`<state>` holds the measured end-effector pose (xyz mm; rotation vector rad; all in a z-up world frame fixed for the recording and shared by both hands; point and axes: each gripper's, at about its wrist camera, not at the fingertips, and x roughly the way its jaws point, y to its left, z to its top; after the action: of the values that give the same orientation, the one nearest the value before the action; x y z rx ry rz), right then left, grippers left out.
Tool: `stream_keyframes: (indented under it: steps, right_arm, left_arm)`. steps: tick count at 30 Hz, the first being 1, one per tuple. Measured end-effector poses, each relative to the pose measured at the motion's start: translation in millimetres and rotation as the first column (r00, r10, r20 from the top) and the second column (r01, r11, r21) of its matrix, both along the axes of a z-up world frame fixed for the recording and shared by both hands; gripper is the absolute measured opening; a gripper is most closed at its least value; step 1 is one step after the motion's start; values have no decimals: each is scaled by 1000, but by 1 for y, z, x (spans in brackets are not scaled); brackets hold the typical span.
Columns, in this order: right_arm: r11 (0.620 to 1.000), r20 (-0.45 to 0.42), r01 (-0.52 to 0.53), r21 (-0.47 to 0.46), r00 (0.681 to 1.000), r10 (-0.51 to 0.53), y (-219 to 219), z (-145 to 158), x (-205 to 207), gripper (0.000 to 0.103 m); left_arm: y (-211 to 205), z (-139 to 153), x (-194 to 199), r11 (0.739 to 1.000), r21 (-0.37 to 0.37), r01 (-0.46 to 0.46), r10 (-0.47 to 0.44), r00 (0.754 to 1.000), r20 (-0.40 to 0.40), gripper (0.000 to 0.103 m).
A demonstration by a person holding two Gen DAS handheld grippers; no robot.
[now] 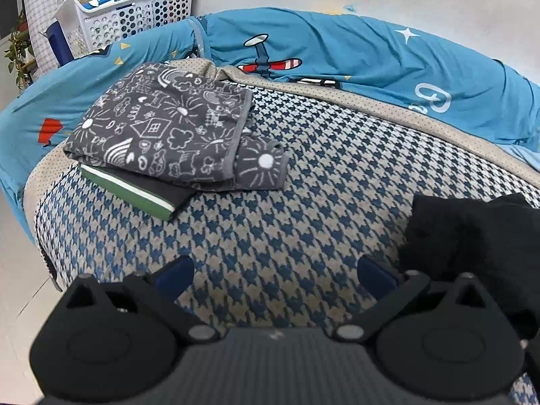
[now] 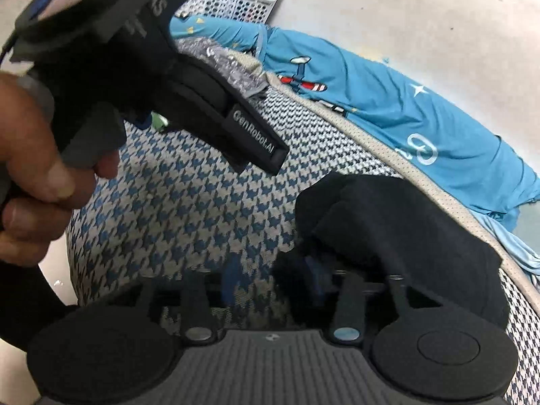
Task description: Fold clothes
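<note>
Nearest to us, our left gripper (image 1: 275, 273) hovers over the houndstooth cover (image 1: 303, 202) with its blue-padded jaws spread wide and nothing between them. The black garment (image 1: 472, 236) lies just to its right, bunched, one lobe reaching the right finger's side but outside the gap. In the right wrist view our right gripper (image 2: 270, 283) is blurred at the tips — the jaws look partly spread, with the near edge of the black garment (image 2: 388, 229) lying at or over the right finger; whether the pads press on it we cannot tell. A hand (image 2: 30, 182) holds the left tool at upper left. We judge the black cloth soft, light and limp, likely to sag and unfold when lifted — best pinched at a hem or corner rather than mid-bulge. Farther back sits a folded stack: the grey doodle-print piece (image 1: 162, 128) atop a dark green-edged one (image 1: 135, 192). Beyond, blue bedding (image 1: 337, 47) and a white basket (image 1: 135, 10).
</note>
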<state>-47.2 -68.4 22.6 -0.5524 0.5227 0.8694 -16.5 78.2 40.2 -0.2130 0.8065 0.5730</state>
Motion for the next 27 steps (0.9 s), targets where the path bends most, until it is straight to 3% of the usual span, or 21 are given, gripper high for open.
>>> stream_keyframes:
  steps: [8, 14, 21, 24, 27]
  right_arm:
    - [989, -72, 103, 103, 993, -96, -31, 20, 16, 52]
    - [966, -63, 217, 142, 976, -210, -63, 31, 25, 53]
    - [917, -40, 363, 165, 931, -362, -96, 39, 36, 59]
    - [893, -88, 412, 181, 911, -402, -106, 36, 47, 66]
    - [870, -147, 455, 192, 889, -433, -112, 32, 60, 66]
  left_arm:
    - [-18, 5, 5, 998, -17, 59, -58, 997, 42, 103]
    - [-40, 5, 14, 992, -27, 125, -123, 990, 64, 103]
    - [-65, 5, 29, 982, -68, 174, -167, 981, 98, 103]
    - [-72, 3, 36, 978, -87, 191, -182, 978, 106, 103]
    - [-79, 0, 44, 976, -99, 195, -186, 978, 99, 103]
